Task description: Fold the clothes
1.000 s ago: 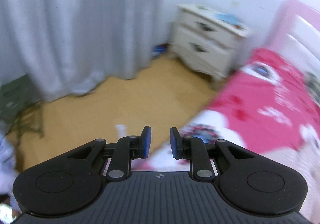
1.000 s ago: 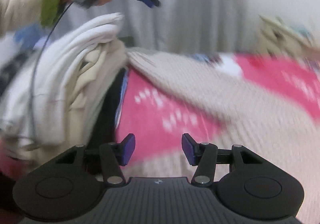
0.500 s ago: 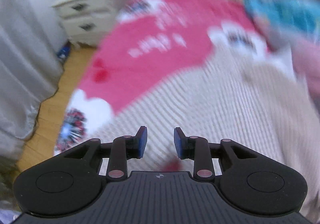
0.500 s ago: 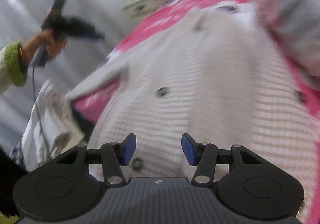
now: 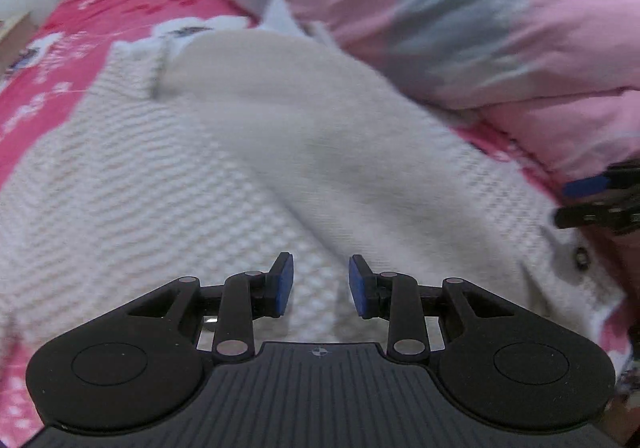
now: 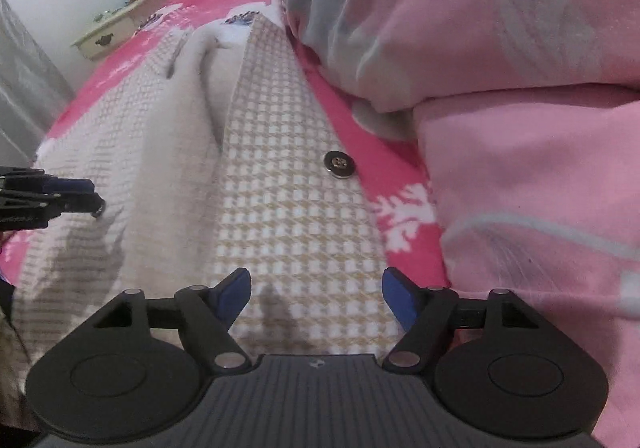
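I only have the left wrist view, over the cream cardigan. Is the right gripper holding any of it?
Observer: No. The right gripper hangs above the cardigan, its jaws opening with nothing between them.
Operator: Where is the garment's edge on that side?
Observer: Just right of the gripper, running along the pink bedsheet, with a dark button on that edge.
Operator: Anything crowding it?
Observer: The pink duvet bulges close beside its right finger. I cannot tell whether they touch.
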A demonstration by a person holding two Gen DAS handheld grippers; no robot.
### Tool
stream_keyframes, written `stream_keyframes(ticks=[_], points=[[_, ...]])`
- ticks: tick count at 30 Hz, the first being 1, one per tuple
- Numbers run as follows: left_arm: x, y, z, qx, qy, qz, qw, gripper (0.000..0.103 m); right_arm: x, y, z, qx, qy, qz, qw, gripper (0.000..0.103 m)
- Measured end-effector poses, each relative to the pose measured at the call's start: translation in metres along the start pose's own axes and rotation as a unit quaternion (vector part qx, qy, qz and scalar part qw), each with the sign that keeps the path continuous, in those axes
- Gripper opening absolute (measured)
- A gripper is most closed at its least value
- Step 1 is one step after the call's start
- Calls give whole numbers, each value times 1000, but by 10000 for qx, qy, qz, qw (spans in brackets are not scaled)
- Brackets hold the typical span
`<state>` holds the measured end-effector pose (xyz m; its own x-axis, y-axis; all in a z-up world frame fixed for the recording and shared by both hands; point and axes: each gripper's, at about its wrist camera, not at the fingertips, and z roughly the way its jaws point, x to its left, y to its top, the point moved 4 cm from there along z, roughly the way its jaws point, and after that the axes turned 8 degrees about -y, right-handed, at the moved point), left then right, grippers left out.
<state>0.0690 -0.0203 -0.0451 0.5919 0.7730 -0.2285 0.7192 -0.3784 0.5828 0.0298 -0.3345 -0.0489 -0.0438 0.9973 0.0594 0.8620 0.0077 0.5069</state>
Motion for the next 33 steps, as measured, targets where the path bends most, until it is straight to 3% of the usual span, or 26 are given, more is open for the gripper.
stream_keyframes(ticks=[4,9,13,14,16,18,22,24,25,27,28,31,33], points=[[-10,2,12,-77,-264,114,9996,31,16,-11,-16,-204,25,-253,9995,76],[-23,3,18,-161,-613,79,9980,31,71,-40,-44,-537,460,-1652,9837,75],[-32,6,23,-251,-716,198,9969,31,86,-54,-22,-254,193,-2201,9750,57],[-33,6,25,-239,-711,208,9970,31,83,-53,-17,-155,164,-2111,9772,56],[-34,5,26,-217,-696,252,9970,31,74,-51,-9,30,172,-1873,9822,25],[-36,2,25,-209,-669,306,9971,31,62,-42,-19,-29,341,-1460,9887,6],[-39,-3,22,-206,-641,370,9970,31,30,-15,-58,-636,170,-722,9952,5],[-39,-2,24,-212,-642,347,9971,31,11,3,-86,-964,565,-27,9937,5],[-38,0,25,-229,-658,313,9971,32,0,11,-99,-1125,904,381,9888,5],[-36,6,27,-341,-710,232,9966,32,-25,22,-115,-1323,1693,1306,9679,5],[-34,10,28,-414,-731,190,9963,32,-39,25,-118,-1350,2158,1837,9495,5],[-26,27,32,-702,-723,-42,9949,32,-75,22,-112,-1486,3325,3144,8767,5],[-21,40,35,-897,-743,-169,9931,32,-87,20,-106,-1625,3766,3558,8397,5]])
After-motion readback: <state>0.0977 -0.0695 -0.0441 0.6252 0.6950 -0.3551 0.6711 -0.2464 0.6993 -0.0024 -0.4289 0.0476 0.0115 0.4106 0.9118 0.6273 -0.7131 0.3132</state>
